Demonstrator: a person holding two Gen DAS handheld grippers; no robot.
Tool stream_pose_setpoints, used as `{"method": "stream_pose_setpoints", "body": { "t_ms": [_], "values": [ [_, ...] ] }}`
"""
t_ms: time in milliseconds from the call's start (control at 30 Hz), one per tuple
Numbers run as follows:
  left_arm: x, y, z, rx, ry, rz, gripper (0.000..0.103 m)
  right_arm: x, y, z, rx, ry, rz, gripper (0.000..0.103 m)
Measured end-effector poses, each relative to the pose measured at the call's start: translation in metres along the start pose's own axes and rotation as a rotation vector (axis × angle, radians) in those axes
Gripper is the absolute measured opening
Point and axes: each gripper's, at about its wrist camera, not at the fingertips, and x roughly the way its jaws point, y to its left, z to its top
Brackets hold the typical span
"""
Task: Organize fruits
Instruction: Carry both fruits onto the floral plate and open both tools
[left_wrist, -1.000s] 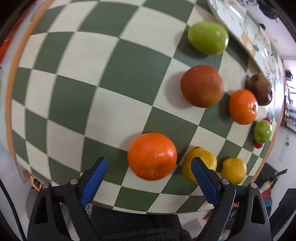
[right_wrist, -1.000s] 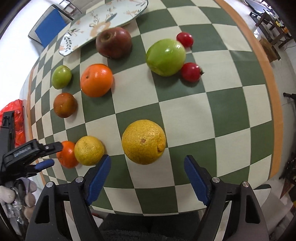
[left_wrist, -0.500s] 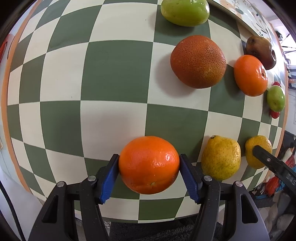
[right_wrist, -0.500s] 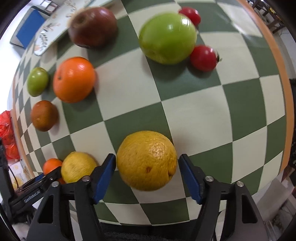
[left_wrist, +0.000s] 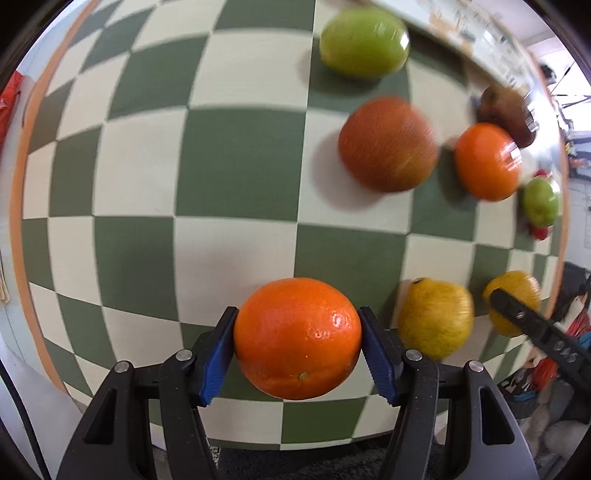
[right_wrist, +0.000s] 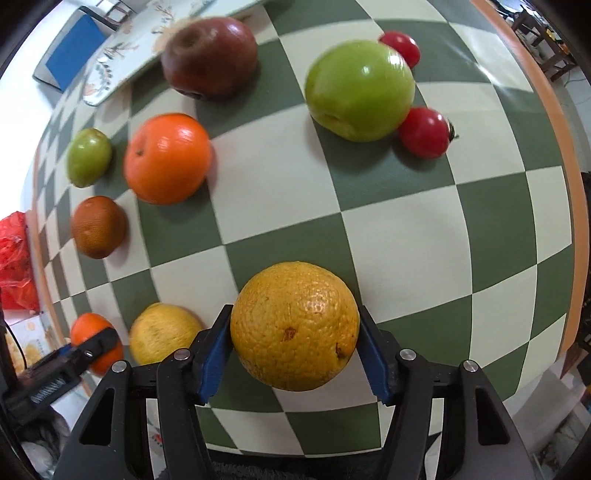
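Note:
My left gripper (left_wrist: 297, 347) is shut on a bright orange (left_wrist: 297, 338), both blue pads pressing its sides near the table's front edge. My right gripper (right_wrist: 293, 338) is shut on a yellow-orange citrus (right_wrist: 294, 325) in the same way. A yellow lemon (left_wrist: 436, 317) lies just right of the held orange, and the same lemon (right_wrist: 162, 332) shows left of the citrus in the right wrist view. The left gripper's finger (right_wrist: 96, 343) crosses the orange (right_wrist: 88, 328) at that view's lower left. The right gripper's finger (left_wrist: 532, 326) covers part of the citrus (left_wrist: 517, 291) at the left view's right edge.
On the green-and-cream checkered table (right_wrist: 406, 240) lie a big green apple (right_wrist: 360, 90), two red tomatoes (right_wrist: 424, 133), a dark red apple (right_wrist: 208, 57), an orange persimmon (right_wrist: 166, 158), a small green fruit (right_wrist: 88, 157) and a brownish orange (right_wrist: 98, 227). A patterned plate (right_wrist: 122, 55) sits at the far edge.
Both grippers came forward around their fruits and went from open to shut on them. Now the views are pulling back slightly, with blur on the far fruits.

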Motion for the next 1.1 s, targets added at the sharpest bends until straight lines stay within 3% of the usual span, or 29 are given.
{"method": "stream_pose_setpoints", "body": {
  "t_ms": [100,233,400,533,767,900,1100],
  "values": [
    [-0.04,0.002,0.008,-0.003,-0.052,-0.042,0.061,-0.022,0.001,0.003,-0.014,-0.027,0.065,0.065],
    [-0.093,-0.018,0.036,0.017,-0.139,-0.094,0.062,-0.065,0.015,0.033,-0.07,-0.102,0.135,0.065],
    [-0.144,-0.066,0.123,0.043,-0.2,-0.117,0.062,-0.107,0.027,0.128,-0.112,-0.183,0.193,0.065],
    [-0.136,-0.092,0.204,0.028,-0.197,-0.089,0.062,-0.096,0.054,0.21,-0.134,-0.196,0.208,0.065],
    [-0.085,-0.109,0.317,-0.037,-0.051,-0.109,0.062,-0.048,0.075,0.305,-0.188,-0.113,0.226,0.065],
    [-0.063,-0.109,0.341,-0.062,0.008,-0.117,0.062,-0.032,0.079,0.329,-0.23,-0.081,0.202,0.065],
    [-0.057,-0.113,0.35,-0.063,0.023,-0.097,0.062,-0.02,0.086,0.341,-0.275,-0.06,0.176,0.066]
  ]
}}
